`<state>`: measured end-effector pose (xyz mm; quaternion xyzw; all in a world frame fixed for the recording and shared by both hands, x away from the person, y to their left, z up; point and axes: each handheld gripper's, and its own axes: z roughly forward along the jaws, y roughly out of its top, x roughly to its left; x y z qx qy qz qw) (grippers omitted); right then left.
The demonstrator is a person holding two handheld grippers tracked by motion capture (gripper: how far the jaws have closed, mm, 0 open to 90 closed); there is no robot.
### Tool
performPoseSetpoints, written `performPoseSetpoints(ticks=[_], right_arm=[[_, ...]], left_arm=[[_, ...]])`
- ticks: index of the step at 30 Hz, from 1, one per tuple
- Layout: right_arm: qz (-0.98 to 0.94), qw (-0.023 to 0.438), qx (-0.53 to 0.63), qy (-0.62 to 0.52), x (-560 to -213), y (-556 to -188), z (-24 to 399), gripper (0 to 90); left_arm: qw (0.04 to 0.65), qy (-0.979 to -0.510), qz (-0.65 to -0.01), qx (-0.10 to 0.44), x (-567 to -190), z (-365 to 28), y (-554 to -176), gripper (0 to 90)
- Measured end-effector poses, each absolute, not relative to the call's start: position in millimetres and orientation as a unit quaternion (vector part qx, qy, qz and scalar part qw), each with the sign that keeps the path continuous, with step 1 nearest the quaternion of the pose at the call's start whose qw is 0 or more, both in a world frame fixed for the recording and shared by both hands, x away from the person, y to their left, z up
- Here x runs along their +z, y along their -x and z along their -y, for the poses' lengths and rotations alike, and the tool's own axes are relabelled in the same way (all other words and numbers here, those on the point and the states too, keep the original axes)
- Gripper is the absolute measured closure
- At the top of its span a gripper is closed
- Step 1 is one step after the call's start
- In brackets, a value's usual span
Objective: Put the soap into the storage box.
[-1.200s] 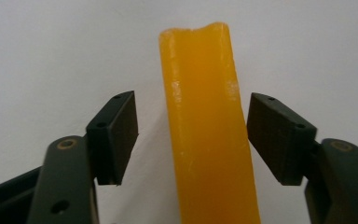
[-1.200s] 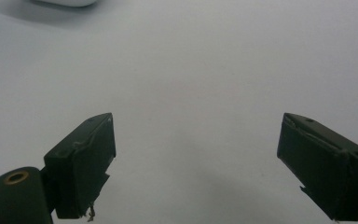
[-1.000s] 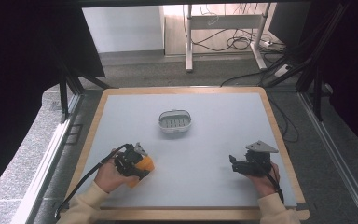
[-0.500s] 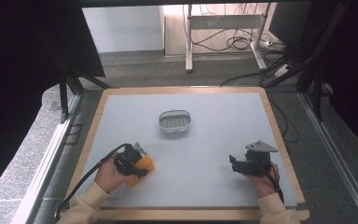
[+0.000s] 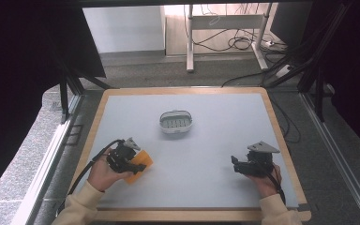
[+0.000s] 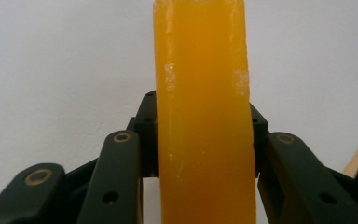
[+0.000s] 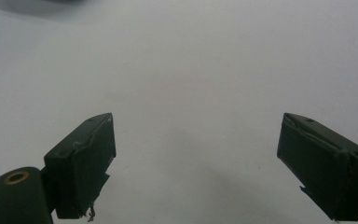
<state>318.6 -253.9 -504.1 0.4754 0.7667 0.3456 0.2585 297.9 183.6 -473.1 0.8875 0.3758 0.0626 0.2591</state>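
- A white soap dish [image 5: 176, 122] sits mid-tabletop [image 5: 215, 140], well apart from both grippers, nothing between.
- The left gripper [image 5: 130, 164] has just closed; its fingers [image 6: 144, 135] now clamp the orange bar [image 6: 203, 116] at the near-left, otherwise unmoved.
- The bar's long axis runs straight out along the fingers.
- The right gripper [image 7: 196, 163] fingers stand wide, empty.

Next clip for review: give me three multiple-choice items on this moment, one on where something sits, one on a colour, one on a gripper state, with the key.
1. Where does the small white slotted plastic dish sit?
A. mid-table, beyond both grippers
B. at the near right corner
C. on the floor

2. What colour is the translucent soap-like bar?
A. green
B. orange
C. blue

3. How is the left gripper?
A. open over bare table
B. shut on the bar
C. shut on the dish

Key: 1 A, the high view shows it centred on the grey table; 2 B, plainly orange; 3 B, both jaws press its sides.
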Motion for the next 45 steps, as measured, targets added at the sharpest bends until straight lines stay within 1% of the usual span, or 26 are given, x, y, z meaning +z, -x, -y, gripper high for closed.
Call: performPoseSetpoints(ticks=[3, 11, 18, 25, 45], right_arm=[[-0.76, 0.25, 0.351, -0.486, -504.3, -319.0, 254.4, 11.8], [-0.757, 0.254, 0.358, -0.484, -502.9, -318.6, 255.6, 11.8], [-0.756, 0.257, 0.365, -0.479, -501.9, -317.5, 257.3, 12.3], [-0.753, 0.249, 0.376, -0.479, -502.1, -316.9, 258.5, 12.7], [-0.756, 0.251, 0.372, -0.477, -503.9, -316.5, 258.2, 13.1]], left_arm=[[0.268, -0.885, -0.374, 0.065, -470.2, -184.0, -298.4, 61.9], [0.277, -0.884, -0.371, 0.067, -463.9, -189.1, -304.0, 61.9], [0.277, -0.88, -0.377, 0.086, -453.2, -194.8, -310.7, 61.9], [0.28, -0.882, -0.37, 0.087, -447.4, -192.8, -316.1, 61.9], [0.277, -0.891, -0.345, 0.102, -431.8, -180.2, -327.9, 61.9]])
